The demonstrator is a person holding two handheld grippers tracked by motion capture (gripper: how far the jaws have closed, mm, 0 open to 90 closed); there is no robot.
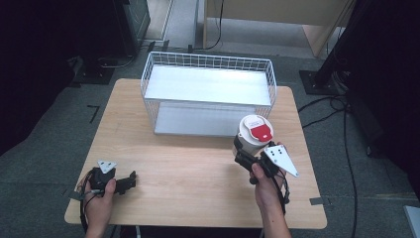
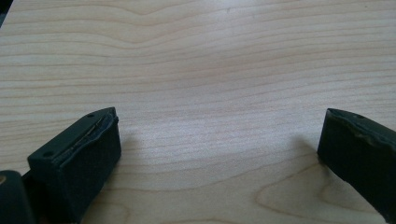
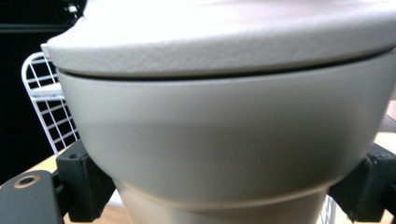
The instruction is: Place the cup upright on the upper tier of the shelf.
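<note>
While the right gripper [image 1: 246,148] clamps the off-white round plastic container with the red-patched lid [image 1: 254,132] upright between its jaws | white wire basket [image 1: 208,62] lies just ahead of it; left gripper [image 1: 130,179] wide apart, empty, farther back over the pale wooden table [image 1: 188,168]

Black grippers [image 1: 246,154], seemingly grey-plated.
</note>
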